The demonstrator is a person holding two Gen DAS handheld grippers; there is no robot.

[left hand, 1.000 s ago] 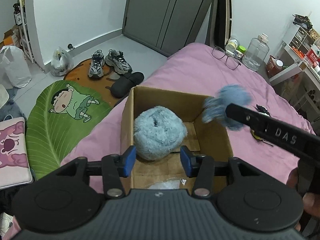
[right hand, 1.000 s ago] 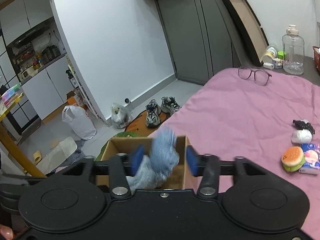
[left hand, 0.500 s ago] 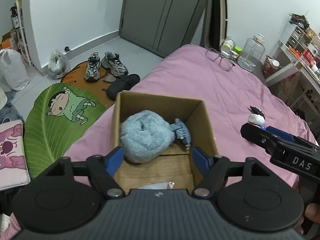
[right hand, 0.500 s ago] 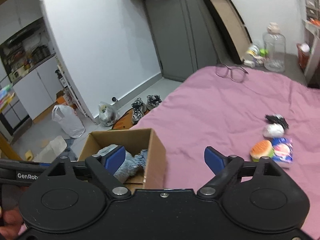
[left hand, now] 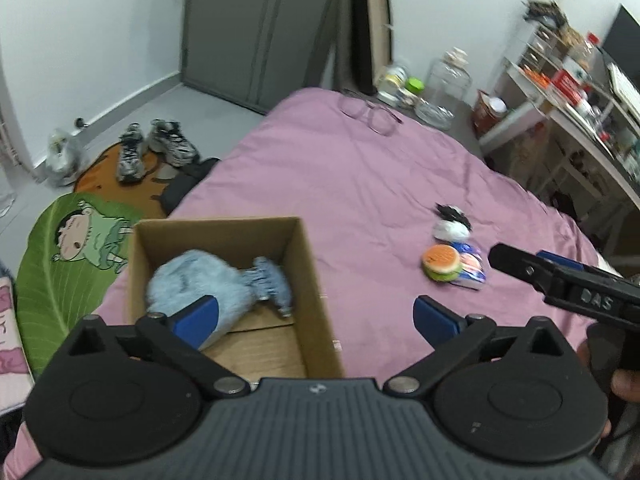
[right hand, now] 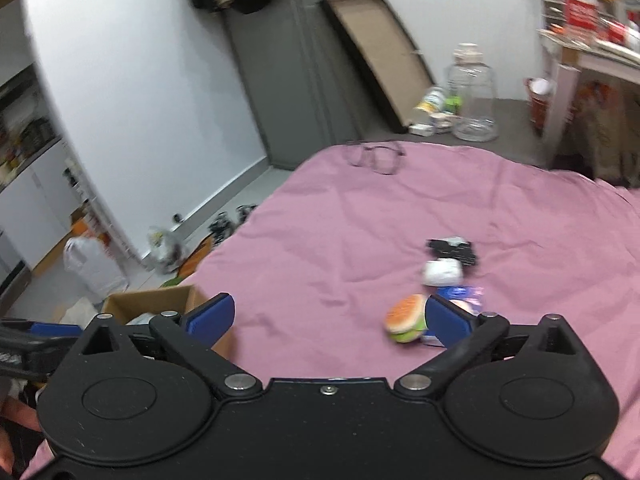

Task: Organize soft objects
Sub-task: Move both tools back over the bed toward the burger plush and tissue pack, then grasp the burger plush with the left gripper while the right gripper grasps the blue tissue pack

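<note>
Fluffy blue plush (left hand: 192, 284) sits in the cardboard box (left hand: 312, 280), lower left; both the left gripper (left hand: 316, 316) and the right gripper (right hand: 328, 316) gape wide, empty; "DAS" marks the right one.

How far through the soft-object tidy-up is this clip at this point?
Roughly midway. Done: the fluffy blue ball and blue striped cloth lie in the cardboard box. In hand: nothing; the left gripper and right gripper are open. Left on the bed: burger toy, blue packet, white bundle, black item.
</note>
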